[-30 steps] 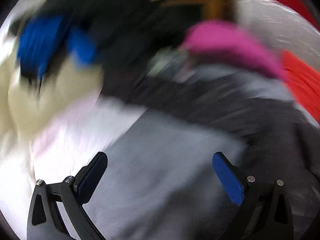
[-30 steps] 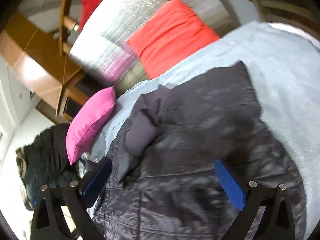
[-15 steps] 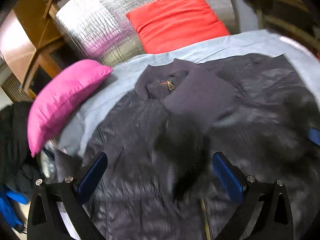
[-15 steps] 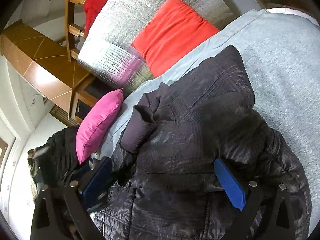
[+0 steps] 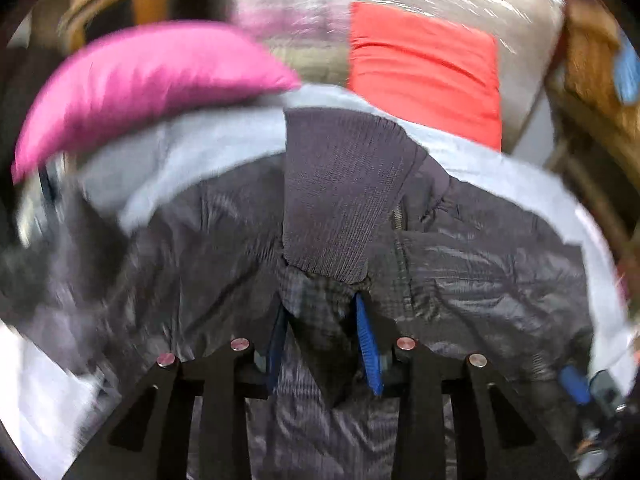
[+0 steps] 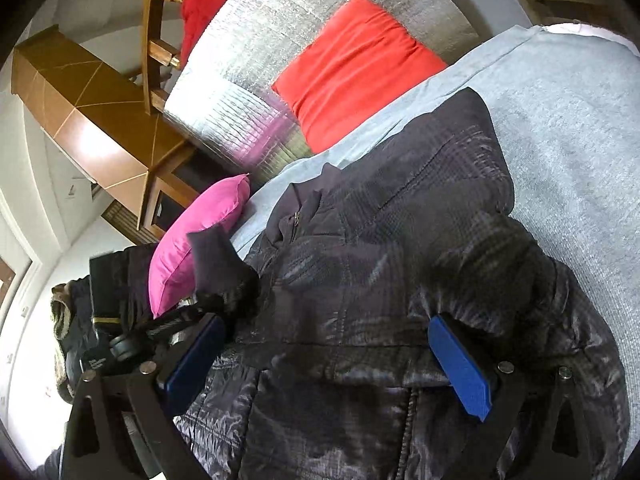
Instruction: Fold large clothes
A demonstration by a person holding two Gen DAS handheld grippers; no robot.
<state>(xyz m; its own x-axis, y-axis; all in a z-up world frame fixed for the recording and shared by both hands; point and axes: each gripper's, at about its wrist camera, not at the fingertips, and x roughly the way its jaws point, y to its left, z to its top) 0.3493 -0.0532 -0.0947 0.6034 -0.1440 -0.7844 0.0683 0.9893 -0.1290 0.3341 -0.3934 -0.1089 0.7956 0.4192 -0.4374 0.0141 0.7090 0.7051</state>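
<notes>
We see the dark quilted puffer jacket (image 6: 400,280) lying spread, front up, on the pale grey bed cover (image 6: 560,128), its collar towards the cushions and its zip closed at the neck; we judge the folding barely begun, since the body lies flat and unfolded and only one sleeve has been taken up. Our left hand-held gripper (image 5: 322,344) is closing its jaws on that sleeve just behind the ribbed knit cuff (image 5: 336,196), the blue pads (image 5: 366,340) already narrow with quilted fabric bunched between them; the cuff stands up above the jacket's chest in the left wrist view, which is blurred at its edges. Our right hand-held gripper (image 6: 328,360) hangs over the lower body of the jacket with its jaws wide and nothing held; whether the pads touch the fabric we cannot tell. Left to do, in our judgement: lay this sleeve across the chest, bring in the other sleeve, then fold the body. Beyond the collar, a pink satin cushion (image 6: 196,240) and a red rectangular cushion (image 6: 352,80) lean near a silver foil-covered backrest (image 6: 256,72); brown wooden furniture (image 6: 92,108) stands behind, and a heap of dark clothing (image 6: 76,320) lies to the left of the bed.
</notes>
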